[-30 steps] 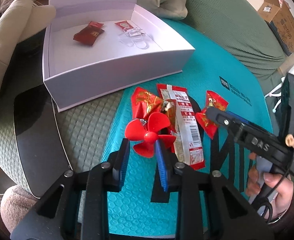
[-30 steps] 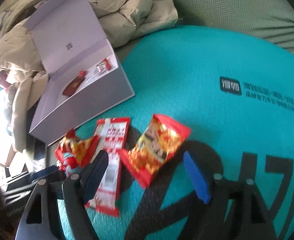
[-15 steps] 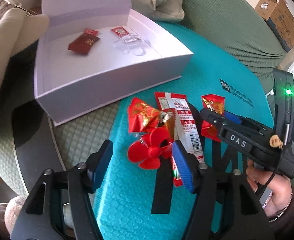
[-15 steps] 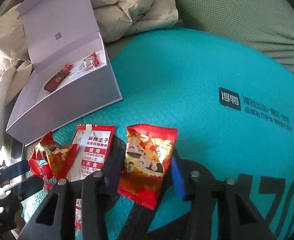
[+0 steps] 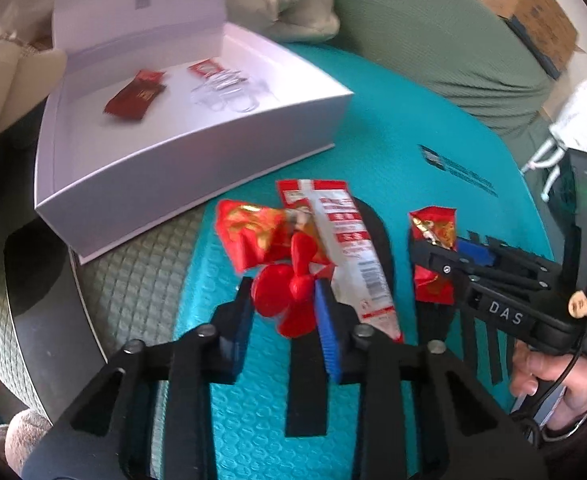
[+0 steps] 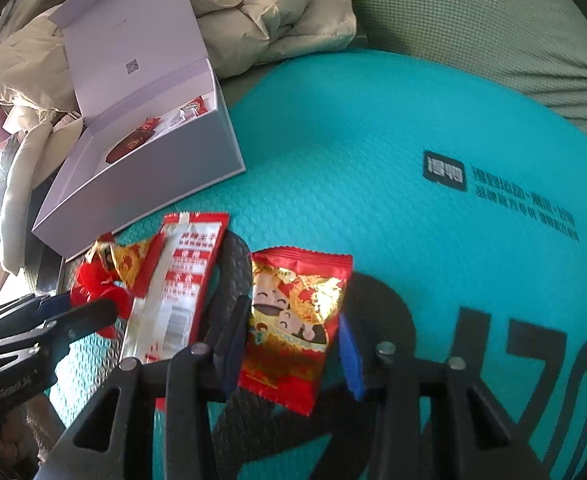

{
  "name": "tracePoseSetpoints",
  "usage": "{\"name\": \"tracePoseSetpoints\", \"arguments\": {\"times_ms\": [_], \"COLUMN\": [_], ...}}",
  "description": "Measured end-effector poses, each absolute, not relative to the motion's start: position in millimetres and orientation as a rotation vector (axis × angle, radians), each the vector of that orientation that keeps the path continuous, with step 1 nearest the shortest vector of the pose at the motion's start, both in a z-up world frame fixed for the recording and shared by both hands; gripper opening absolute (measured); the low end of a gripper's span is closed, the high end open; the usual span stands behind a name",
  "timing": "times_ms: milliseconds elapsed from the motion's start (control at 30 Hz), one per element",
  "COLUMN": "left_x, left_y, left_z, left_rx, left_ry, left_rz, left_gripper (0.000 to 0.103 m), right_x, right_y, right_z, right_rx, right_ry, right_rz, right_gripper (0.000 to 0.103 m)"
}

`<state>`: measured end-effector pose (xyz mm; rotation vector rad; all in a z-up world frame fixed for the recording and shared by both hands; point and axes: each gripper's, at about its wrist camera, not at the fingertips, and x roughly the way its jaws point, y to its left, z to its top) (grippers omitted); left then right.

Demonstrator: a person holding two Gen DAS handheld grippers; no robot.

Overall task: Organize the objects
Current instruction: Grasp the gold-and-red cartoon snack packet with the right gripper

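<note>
On the teal mat, my left gripper is shut on a red toy propeller, with its blue pads pressing the blades. Just beyond it lie a crumpled red-gold packet and a long red-and-white packet. My right gripper is shut on a red-gold snack packet, a pad pressing each side edge. The open white box sits at the back left. It holds a dark red packet, a small red packet and clear clips.
A cream jacket is piled behind the box on a green cushion. A cardboard box stands at the far right. A glossy black surface lies left of the mat. A hand holds the right gripper.
The left jaws opened around the propeller and have shut on it again. The right jaws, wide apart a second ago, have narrowed onto the red-gold packet, which now lies straight between them.
</note>
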<state>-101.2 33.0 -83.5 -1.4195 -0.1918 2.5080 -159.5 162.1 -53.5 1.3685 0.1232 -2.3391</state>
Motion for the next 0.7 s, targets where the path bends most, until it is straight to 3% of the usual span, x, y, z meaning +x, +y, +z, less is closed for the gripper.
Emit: {"name": "tracePoseSetpoints", "arguments": {"times_ms": [700], "left_x": [-63], "left_y": [41], "left_z": [-58], "left_rx": [-1.392], "left_ry": [-0.130], "left_rz": [2.527], "left_gripper": [0.028], "right_x": [-101], "right_y": [192], "right_z": [-33], "right_rx": [1.342], "right_ry": [0.061], "right_rz": [-2.303], "right_gripper": [0.041]}}
